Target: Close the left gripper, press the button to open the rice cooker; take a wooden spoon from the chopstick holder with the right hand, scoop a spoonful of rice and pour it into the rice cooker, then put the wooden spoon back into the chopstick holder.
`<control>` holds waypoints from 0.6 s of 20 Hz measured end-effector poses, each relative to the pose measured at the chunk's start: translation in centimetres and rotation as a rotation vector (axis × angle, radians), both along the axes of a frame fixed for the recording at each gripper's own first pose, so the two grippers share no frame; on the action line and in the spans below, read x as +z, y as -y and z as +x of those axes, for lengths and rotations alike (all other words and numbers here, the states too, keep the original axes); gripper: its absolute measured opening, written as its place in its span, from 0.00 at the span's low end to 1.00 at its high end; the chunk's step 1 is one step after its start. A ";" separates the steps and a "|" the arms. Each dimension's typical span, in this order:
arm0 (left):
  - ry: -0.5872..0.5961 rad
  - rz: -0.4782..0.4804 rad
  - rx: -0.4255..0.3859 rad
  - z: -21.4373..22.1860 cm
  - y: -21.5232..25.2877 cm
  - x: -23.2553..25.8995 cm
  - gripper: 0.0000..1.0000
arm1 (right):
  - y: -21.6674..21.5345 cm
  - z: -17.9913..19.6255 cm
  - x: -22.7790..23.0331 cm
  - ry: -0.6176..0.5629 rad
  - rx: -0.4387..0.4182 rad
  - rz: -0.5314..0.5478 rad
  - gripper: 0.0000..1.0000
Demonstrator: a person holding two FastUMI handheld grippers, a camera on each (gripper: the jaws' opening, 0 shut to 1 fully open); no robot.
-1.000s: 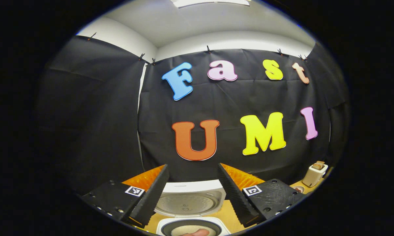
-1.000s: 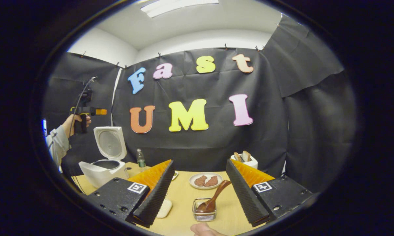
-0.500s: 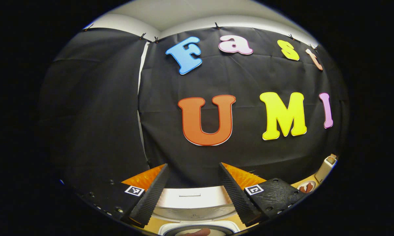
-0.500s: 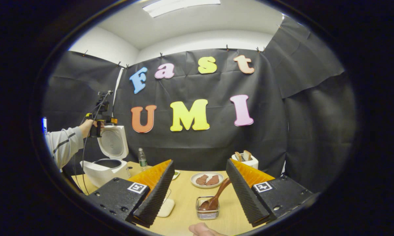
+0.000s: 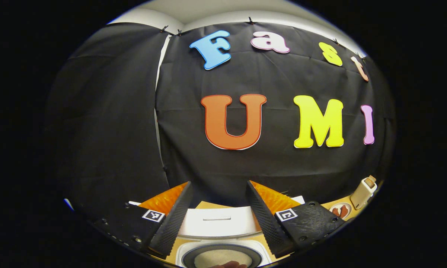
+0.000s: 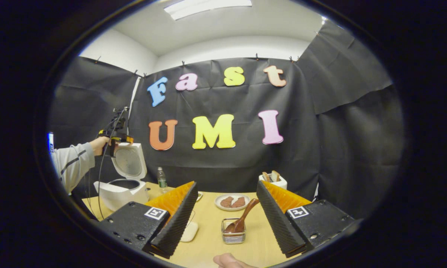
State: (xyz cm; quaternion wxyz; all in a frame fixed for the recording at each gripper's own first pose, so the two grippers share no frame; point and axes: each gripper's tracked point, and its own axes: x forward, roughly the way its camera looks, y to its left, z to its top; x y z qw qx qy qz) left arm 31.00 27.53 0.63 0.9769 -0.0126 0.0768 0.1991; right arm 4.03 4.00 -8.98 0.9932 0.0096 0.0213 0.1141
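Observation:
The white rice cooker [image 6: 121, 190] stands open at the table's left, its lid [image 6: 129, 163] upright. My left gripper [image 5: 218, 184] is open, and between its fingers lies the lid's top edge [image 5: 216, 221], with the pot of rice [image 5: 219, 257] below. In the right gripper view, a hand holds the left gripper [image 6: 123, 140] at the lid's top. My right gripper [image 6: 227, 184] is open with nothing between its fingers. Ahead of it, the wooden spoon [image 6: 242, 221] leans in the wire chopstick holder [image 6: 233, 234].
A plate of meat [image 6: 232, 202] and a white toaster [image 6: 272, 179] sit behind the holder. A bottle [image 6: 161, 178] stands near the cooker. A white flat object [image 6: 189, 232] lies left of the holder. A thumb [image 6: 230, 260] shows at the bottom edge.
My left gripper has come down and forward to the top of the open lid. The right gripper has drawn back slightly from the holder and stays open.

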 end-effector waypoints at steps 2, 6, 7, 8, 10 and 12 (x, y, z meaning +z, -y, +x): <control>-0.018 -0.009 -0.001 -1.6 0.9 -0.5 0.93 | 0.3 -1.4 0.2 0.005 -0.003 0.011 1.00; -0.036 -0.014 -0.001 -4.5 2.4 -1.8 0.94 | 0.6 -4.0 0.1 0.011 0.004 0.025 1.00; -0.042 -0.020 -0.011 -5.1 2.9 -2.3 0.94 | 0.7 -4.7 0.0 0.013 0.004 0.028 1.00; -0.046 -0.022 -0.024 -5.7 3.4 -2.8 0.95 | 0.6 -5.2 -0.2 0.013 0.007 0.033 1.00; -0.064 -0.050 -0.039 -6.9 4.2 -4.1 0.95 | 0.4 -6.2 -1.0 0.007 0.018 0.040 1.00; -0.107 -0.069 -0.045 -8.2 5.0 -6.0 0.95 | 0.5 -7.0 -1.8 -0.007 0.023 0.052 1.00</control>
